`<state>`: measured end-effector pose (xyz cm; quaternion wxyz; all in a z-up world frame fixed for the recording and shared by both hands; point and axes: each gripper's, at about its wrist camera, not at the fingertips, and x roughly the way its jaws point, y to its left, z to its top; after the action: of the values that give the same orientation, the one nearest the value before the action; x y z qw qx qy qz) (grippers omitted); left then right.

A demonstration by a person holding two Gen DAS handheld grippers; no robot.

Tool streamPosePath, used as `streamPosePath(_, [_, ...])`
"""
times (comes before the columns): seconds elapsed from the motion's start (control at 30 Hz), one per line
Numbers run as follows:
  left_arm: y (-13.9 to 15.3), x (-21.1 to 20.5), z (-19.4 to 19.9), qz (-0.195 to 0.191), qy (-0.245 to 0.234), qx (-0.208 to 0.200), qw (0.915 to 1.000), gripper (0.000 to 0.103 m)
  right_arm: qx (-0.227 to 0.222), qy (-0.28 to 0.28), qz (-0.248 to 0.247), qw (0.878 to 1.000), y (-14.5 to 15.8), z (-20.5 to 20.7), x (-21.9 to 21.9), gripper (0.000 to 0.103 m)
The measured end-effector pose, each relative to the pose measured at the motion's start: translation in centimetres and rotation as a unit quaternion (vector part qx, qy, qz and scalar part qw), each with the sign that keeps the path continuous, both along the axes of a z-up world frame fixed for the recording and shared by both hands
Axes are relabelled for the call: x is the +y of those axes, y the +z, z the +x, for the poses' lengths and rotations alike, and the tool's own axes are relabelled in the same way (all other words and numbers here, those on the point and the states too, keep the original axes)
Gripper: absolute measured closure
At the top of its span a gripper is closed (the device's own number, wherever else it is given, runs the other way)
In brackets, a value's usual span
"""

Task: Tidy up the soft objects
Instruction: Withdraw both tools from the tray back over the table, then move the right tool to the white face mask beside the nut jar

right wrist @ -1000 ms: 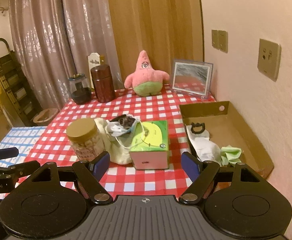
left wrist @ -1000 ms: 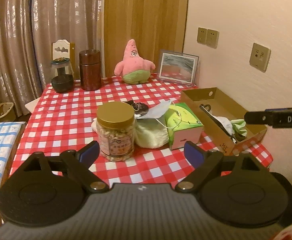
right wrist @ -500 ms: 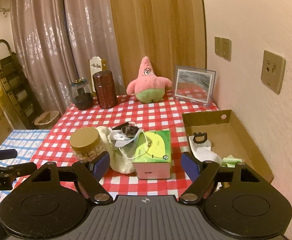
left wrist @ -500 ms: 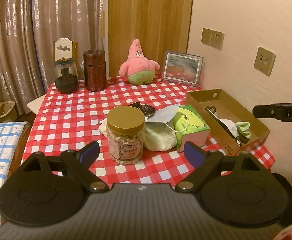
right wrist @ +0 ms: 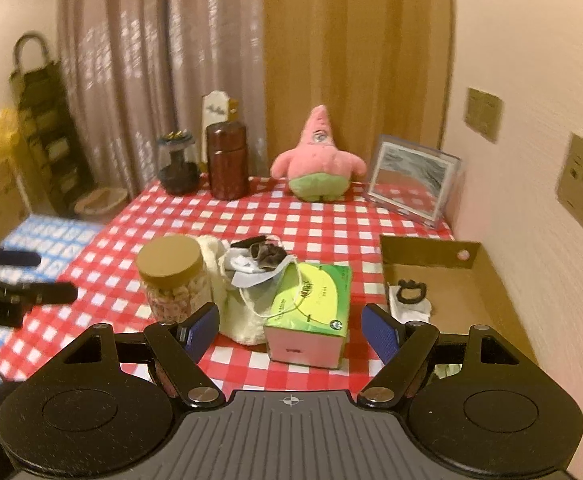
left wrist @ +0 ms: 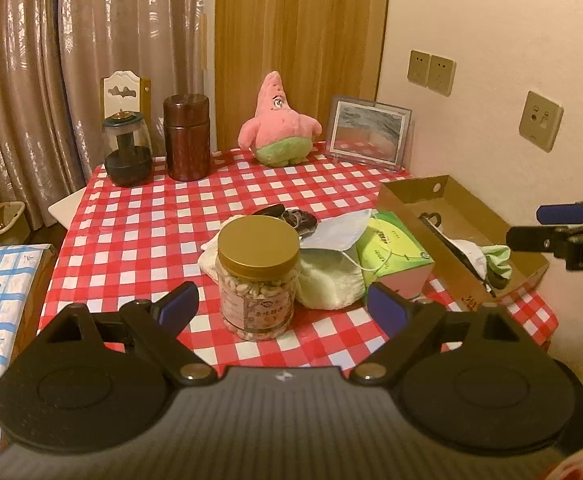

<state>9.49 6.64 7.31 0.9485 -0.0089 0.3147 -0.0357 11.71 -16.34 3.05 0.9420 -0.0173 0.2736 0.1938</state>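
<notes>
Two grippers hang above the near edge of a table with a red and white checked cloth. The left gripper has its blue fingers spread wide and holds nothing. The right gripper is the same, fingers far apart and empty.

Just past the left gripper stands a jar with a gold lid, full of pale nuts. Behind and beside the jar lies a soft cream cloth. A face mask rests on top of the cloth and hangs over onto a green tissue box. A small dark hair tie sits at the back of this pile. All of this is in front of both grippers, near but not touching them.

To the right, by the wall, is a brown cardboard tray. Inside it are a white cloth, a light green cloth and a black clip.

Far at the back sits a pink star plush toy, well apart from the grippers, between a dark wooden canister and a picture frame.
</notes>
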Motion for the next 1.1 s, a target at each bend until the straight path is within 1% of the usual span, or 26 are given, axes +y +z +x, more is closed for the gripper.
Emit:
streamPosePath(0.1, [-0.5, 0.8, 0.9, 0.001, 0.003, 0.005, 1.0, 0.013, -0.01, 0.025, -0.029, 0.999, -0.7, 0.6, 1.2, 0.025])
streamPosePath(0.27, [-1.3, 2.5, 2.5, -0.008, 0.006, 0.016, 0.9998, 0.013, -0.025, 0.062, -0.071, 0.995, -2.0, 2.2, 3.3, 0.025])
streamPosePath(0.37, [-1.6, 3.4, 3.7, -0.003, 0.004, 0.019, 0.9998, 0.013, -0.037, 0.082, -0.092, 0.992, -2.7, 3.6, 4.5, 0.025])
streamPosePath(0.53, [-2.2, 5.5, 5.9, -0.004, -0.005, 0.025, 0.9997, 0.013, -0.042, 0.115, -0.133, 0.983, -4.3, 6.4, 6.5, 0.025])
streamPosePath(0.7, [-3.0, 7.6, 8.4, 0.007, -0.018, 0.036, 0.9992, 0.013, -0.046, 0.153, -0.179, 0.971, -6.1, 8.8, 8.3, 0.025])
streamPosePath(0.93, [-3.9, 10.3, 11.4, 0.011, -0.019, 0.044, 0.9988, 0.013, -0.051, 0.198, -0.229, 0.952, -8.9, 11.6, 10.8, 0.026])
streamPosePath(1.03, [-4.3, 11.4, 12.7, 0.026, -0.033, 0.042, 0.9982, 0.013, -0.055, 0.217, -0.255, 0.941, -10.2, 12.5, 11.9, 0.026])
streamPosePath(1.1, [-4.6, 12.0, 13.6, 0.043, -0.046, 0.043, 0.9971, 0.014, -0.061, 0.228, -0.274, 0.932, -10.8, 13.0, 12.5, 0.026])
